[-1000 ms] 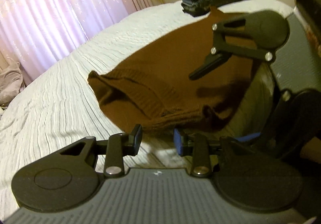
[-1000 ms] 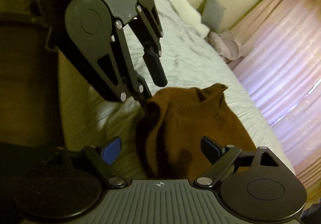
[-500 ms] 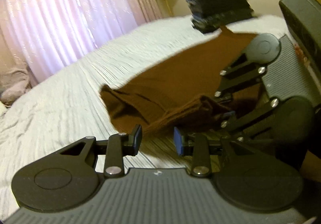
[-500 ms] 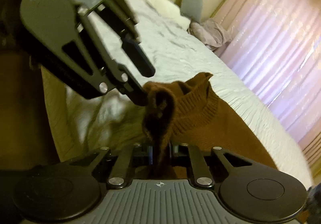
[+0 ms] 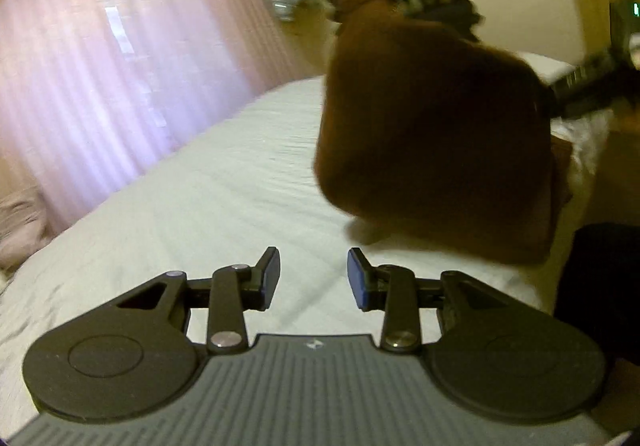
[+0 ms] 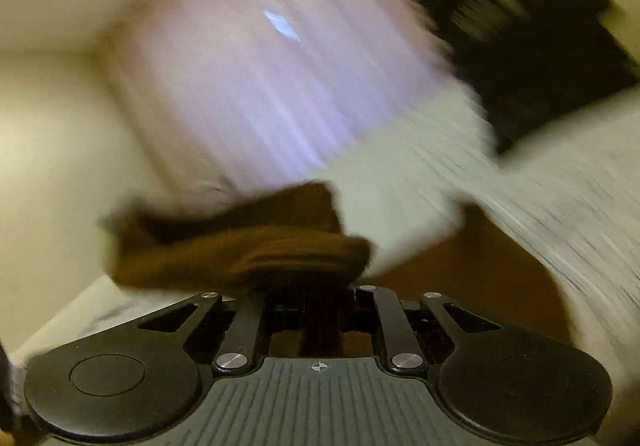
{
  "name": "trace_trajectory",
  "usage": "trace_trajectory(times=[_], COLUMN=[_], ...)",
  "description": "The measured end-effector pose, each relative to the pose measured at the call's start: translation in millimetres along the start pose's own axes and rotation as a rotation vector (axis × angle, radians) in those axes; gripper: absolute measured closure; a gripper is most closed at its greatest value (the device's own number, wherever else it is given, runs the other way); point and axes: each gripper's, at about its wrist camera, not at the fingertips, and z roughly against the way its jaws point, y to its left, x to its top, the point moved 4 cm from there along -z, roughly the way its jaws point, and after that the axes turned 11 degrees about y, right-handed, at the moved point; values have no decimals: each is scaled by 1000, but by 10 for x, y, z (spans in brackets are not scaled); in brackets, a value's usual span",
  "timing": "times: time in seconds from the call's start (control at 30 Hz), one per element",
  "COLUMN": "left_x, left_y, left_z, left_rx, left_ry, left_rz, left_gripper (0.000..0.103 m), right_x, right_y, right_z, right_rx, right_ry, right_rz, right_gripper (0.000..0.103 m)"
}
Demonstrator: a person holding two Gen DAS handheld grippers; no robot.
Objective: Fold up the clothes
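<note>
The right gripper [image 6: 318, 302] is clamped on the bunched brown sweater [image 5: 432, 134], lifted above the bed [image 5: 200, 206]; the left gripper [image 5: 313, 278] gapes, holding nothing.

Brown ribbed knit sweater [image 6: 240, 254], matt and coarse. White bedspread [image 5: 208, 182] of finely ribbed cloth, matt. Left claw [image 5: 313, 278] of matt black plastic with bright metal screws, blue pads [image 5: 357, 282] on the fingers, body grooved grey. Sheer pink curtain [image 5: 100, 78], softly glowing.
</note>
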Motion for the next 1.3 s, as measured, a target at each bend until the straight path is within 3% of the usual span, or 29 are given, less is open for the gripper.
trace_trajectory(times=[0.07,0.17,0.37,0.57,0.83,0.93,1.03,1.17,1.23,1.3], left_x=[178,494,1052,1402,1455,1277,1330,1787,1860,1829], left_y=[-132,-297,-523,-570,-339,-421,-568,-317,-185,-146], left_z=[-218,-472,-841,-1209,-1200,-1182,-1338,-1869,-2059,-2086], left_rx=[-44,-121,-258,-277,-440,-583,-633,-472,-390,-383], left_ry=[6,-6,-30,-8,114,231,217,138,158,171], left_rz=[-40,-83,-202,-259,-487,-590,-561,-203,-113,-123], left_gripper=[70,70,70,68,68,68,69,73,73,72], right_x=[-181,-322,-280,-317,-354,-374,-388,-358,-333,-333], right_y=[-330,-529,-619,-681,-683,-703,-713,-744,-758,-769], right_z=[-49,44,184,380,520,521,523,521,513,518], right_rx=[-13,5,59,53,83,94,109,117,112,111], right_ry=[59,62,64,97,122,128,123,106,97,102], right_rz=[-134,-217,-206,-157,-116,-132,-156,-204,-214,-229], right_gripper=[91,90,90,90,90,90,90,90,90,90])
